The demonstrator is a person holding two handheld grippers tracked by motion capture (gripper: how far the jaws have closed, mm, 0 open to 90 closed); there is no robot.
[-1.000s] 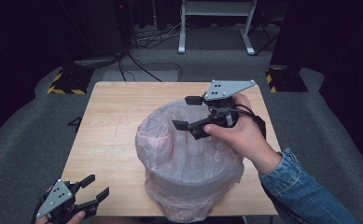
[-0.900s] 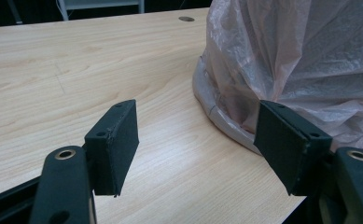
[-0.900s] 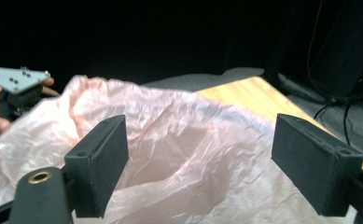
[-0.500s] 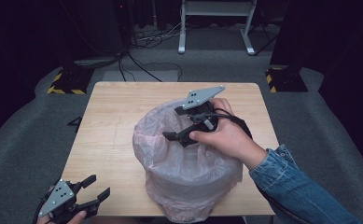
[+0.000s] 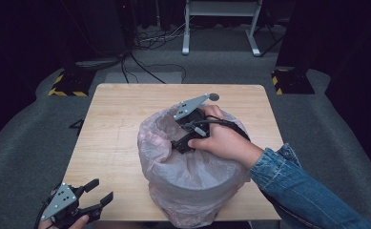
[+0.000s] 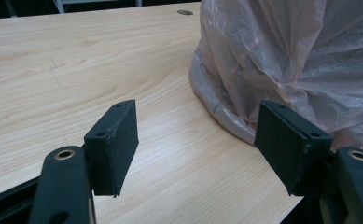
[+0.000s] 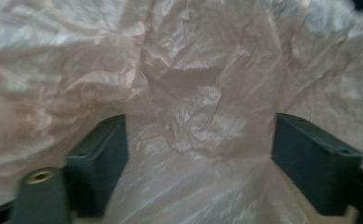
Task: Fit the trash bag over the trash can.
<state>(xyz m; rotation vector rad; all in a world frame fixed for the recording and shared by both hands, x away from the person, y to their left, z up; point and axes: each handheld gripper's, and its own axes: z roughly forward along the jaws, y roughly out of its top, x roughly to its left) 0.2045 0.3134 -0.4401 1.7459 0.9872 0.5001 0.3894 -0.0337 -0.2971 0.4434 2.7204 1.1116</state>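
So the setup here is a round bin lined with a crinkly translucent pink plastic bag (image 5: 192,186), sitting at the near edge of the pale wooden worktop (image 5: 121,124), a bit right of centre. The bag is draped over the rim and hangs down the outside nearly to the base.

The right tongs (image 5: 179,143) are dipped inside the mouth of the bin, angled down toward the far-left inner wall. In the right gripper view the jaws stand wide apart with nothing pinched, just wrinkled pink film straight ahead between them. Looks like the job in hand is pressing or seating the liner down into the bin.

The left tongs (image 5: 96,198) are parked at the near-left corner of the worktop, well apart from the bin, jaws also spread wide and empty. In the left gripper view the bin's lower side sits just off to the right of them.

Tips for doing this bit well, imo: that film is thin and slippery, so push with the flat of the pads rather than a corner, or it'll likely tear. Work round the inner wall gradually so trapped air can escape. The bin probably isn't heavy and it's close to the edge, so bringing the left tongs over to steady the outside would help stop it sliding or tipping.
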